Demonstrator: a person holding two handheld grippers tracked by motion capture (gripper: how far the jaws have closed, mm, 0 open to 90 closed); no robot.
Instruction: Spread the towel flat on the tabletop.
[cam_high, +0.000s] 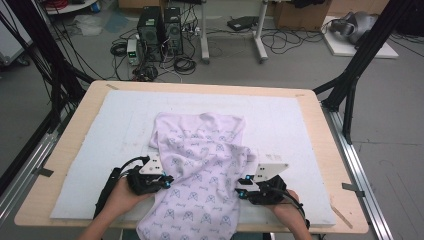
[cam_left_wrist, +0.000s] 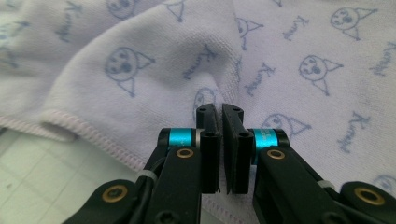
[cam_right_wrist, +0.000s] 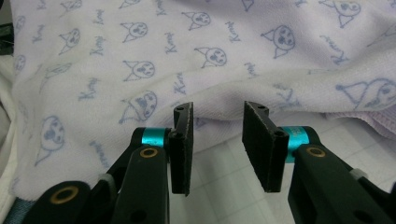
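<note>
Risk: the right claw (cam_right_wrist: 215, 135) stood open short of the towel (cam_high: 200, 165) edge, so it could close on nothing or on the white mat (cam_high: 90, 150) instead. The left claw (cam_left_wrist: 220, 140) was clamped shut, apparently on a towel fold; a thin bite could slip. The towel, lavender with blue cat prints, lay rumpled mid-table (cam_high: 325, 150), its near end hanging off the front edge.

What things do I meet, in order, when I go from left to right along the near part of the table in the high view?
Bare table edge → white mat → left gripper → lilac printed towel → right gripper → white mat again → bare table edge at the right.
</note>
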